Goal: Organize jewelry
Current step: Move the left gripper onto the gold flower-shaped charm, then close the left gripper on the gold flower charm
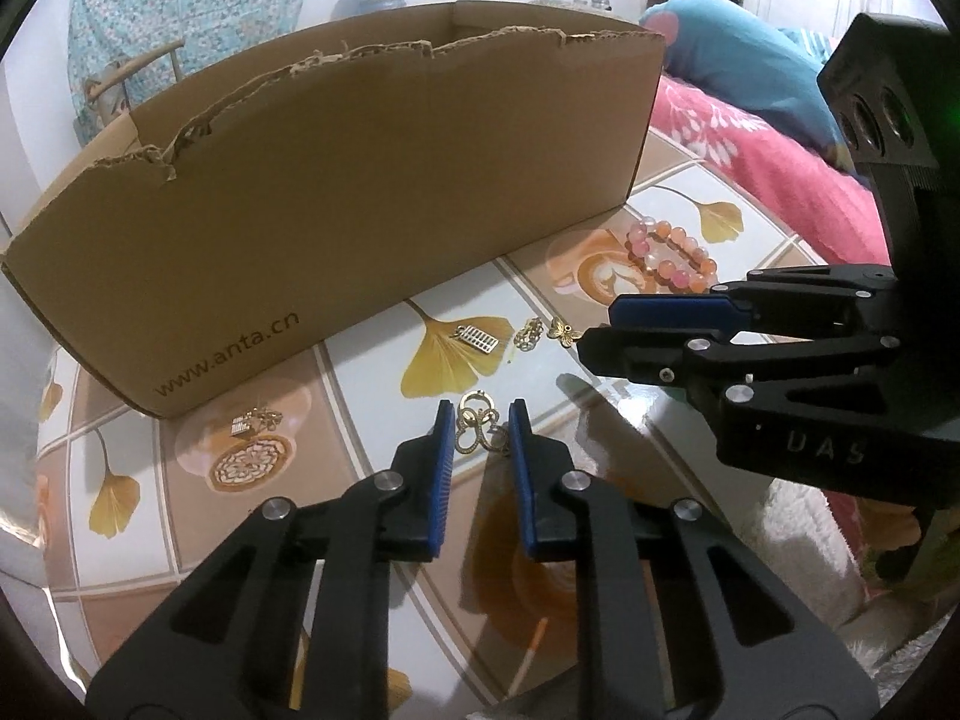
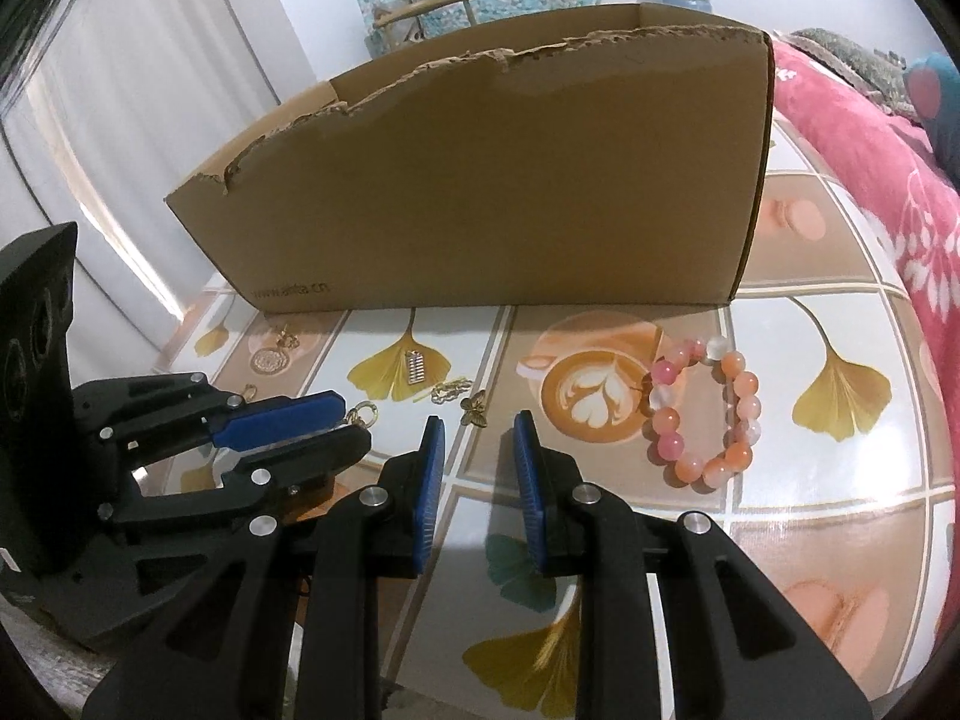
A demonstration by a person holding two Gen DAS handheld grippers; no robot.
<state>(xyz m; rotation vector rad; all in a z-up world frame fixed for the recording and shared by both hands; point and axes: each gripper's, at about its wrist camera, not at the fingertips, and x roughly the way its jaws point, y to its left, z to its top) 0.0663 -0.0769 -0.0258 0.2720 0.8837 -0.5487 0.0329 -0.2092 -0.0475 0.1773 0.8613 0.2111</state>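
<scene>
While left gripper jaws flank gold pendant on tablecloth, pads not yet pressing, right gripper stands apart, empty. Beyond: butterfly charm, abacus charm, bead bracelet. Cardboard box walls off behind. Only left view shows charm at box corner clearly.
</scene>
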